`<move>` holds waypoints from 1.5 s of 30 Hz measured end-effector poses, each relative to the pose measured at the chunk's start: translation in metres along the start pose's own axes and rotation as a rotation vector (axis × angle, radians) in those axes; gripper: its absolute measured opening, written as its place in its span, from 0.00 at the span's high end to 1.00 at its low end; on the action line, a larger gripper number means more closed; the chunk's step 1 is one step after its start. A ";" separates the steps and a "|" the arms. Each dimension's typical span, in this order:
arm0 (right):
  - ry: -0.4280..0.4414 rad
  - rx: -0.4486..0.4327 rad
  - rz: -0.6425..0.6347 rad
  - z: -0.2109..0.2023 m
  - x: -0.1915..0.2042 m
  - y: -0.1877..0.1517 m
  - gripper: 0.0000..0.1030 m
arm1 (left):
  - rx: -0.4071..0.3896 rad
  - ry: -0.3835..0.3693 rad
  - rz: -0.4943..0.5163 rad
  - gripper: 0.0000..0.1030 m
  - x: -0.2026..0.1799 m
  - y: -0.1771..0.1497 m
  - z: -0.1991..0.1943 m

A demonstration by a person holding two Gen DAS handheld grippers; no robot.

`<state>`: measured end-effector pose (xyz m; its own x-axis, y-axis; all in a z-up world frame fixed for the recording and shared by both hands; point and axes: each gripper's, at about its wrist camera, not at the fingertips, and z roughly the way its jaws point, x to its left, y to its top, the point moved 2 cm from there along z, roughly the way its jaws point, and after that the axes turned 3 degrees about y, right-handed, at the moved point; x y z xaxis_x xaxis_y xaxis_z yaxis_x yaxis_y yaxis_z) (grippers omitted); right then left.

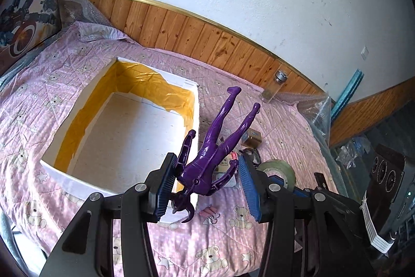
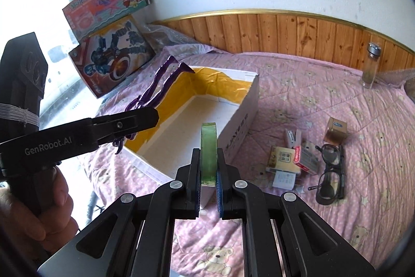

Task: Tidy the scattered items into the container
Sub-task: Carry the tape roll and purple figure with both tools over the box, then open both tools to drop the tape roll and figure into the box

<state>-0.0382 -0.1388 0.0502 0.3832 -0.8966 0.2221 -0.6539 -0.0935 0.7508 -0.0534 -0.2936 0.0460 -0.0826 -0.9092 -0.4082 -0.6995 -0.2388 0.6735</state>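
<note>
A purple toy figure (image 1: 207, 160) hangs head-down, legs pointing away, between the wide-set fingers of my left gripper (image 1: 207, 159). Its spread arms touch both blue pads, so the gripper is shut on it. It hovers over the near right corner of the white cardboard box (image 1: 197, 105), whose inside is lined with yellow tape and holds nothing I can see. My right gripper (image 2: 208, 155) is shut on a green tape roll (image 2: 208, 142), held edge-on just in front of the box (image 2: 241, 116). The left gripper (image 2: 151, 118) with the figure (image 2: 160, 85) appears at its left.
On the pink quilt right of the box lie black glasses (image 2: 328, 173), a small brown box (image 2: 336, 130), a staple box (image 2: 307, 156) and a card (image 2: 281, 156). A glass bottle (image 2: 371, 66) stands by the wood panelling. Toy boxes (image 2: 111, 61) lean at the left. A person's hand (image 2: 33, 209) holds the left gripper.
</note>
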 end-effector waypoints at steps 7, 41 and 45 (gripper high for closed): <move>0.046 0.004 -0.022 0.022 0.019 0.027 0.90 | -0.012 0.035 -0.031 0.52 0.030 0.023 0.000; 0.191 0.271 0.144 0.199 -0.045 0.132 0.90 | 0.205 0.125 -0.156 0.52 0.105 0.127 0.121; 0.170 0.319 0.140 0.224 -0.053 0.134 0.90 | 0.256 0.147 -0.210 0.51 0.120 0.125 0.148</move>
<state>-0.2923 -0.2011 -0.0001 0.3614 -0.8281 0.4285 -0.8672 -0.1297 0.4808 -0.2561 -0.3819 -0.0103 0.1715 -0.8931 -0.4159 -0.8470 -0.3493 0.4008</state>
